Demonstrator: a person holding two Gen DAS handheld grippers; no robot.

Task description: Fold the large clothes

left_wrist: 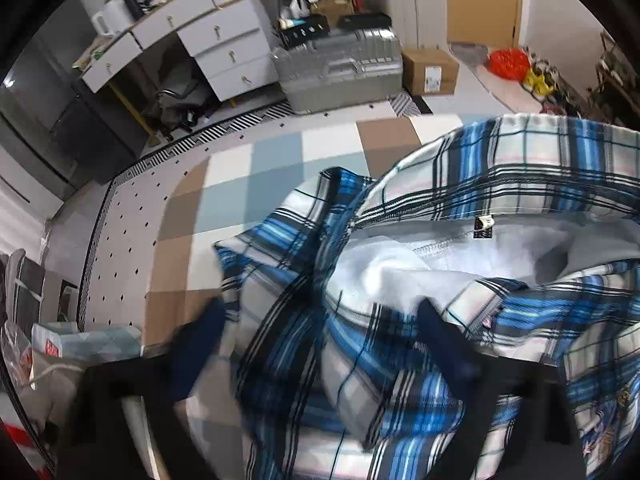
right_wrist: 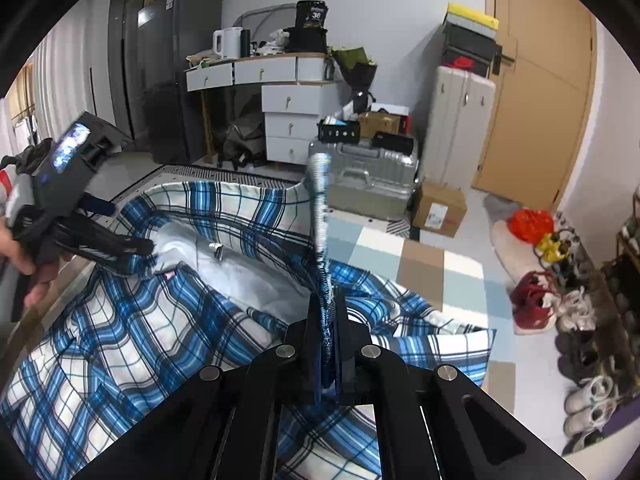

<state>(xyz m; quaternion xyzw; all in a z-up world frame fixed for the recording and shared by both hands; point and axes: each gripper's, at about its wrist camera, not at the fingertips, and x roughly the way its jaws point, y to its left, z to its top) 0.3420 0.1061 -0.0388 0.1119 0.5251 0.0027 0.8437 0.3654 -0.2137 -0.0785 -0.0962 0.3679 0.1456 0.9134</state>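
The shirt (right_wrist: pixel 132 320), blue-and-white plaid with a white lining, lies crumpled on a checked mat (left_wrist: pixel 256 168) of tan, blue and white squares, filling the near half of both views. Its collar with a small dark label (left_wrist: pixel 483 227) faces up, the lining open around it.

The right gripper (right_wrist: pixel 329 320) has its fingers pressed together on a fold of the shirt's edge, which rises from the pinch as a thin upright strip.

The left gripper (left_wrist: pixel 320 320) points steeply down at the shirt. In its own view the dark fingers (left_wrist: pixel 200 344) stand spread, blurred, with plaid cloth lying between them; whether the pads press the cloth cannot be told. In the right wrist view the left gripper (right_wrist: pixel 136 246) is at the far left, held by a hand (right_wrist: pixel 20 256), its tips at the shirt's edge beside the collar.

Beyond the mat, far across the floor, stand a silver suitcase (left_wrist: pixel 340 68), a white drawer desk (left_wrist: pixel 224 44) with a kettle (left_wrist: pixel 106 16) on top, and a cardboard box (left_wrist: pixel 430 70). A wooden door (right_wrist: pixel 536 100) is at the far right, and shoes (right_wrist: pixel 532 304) line the right wall.
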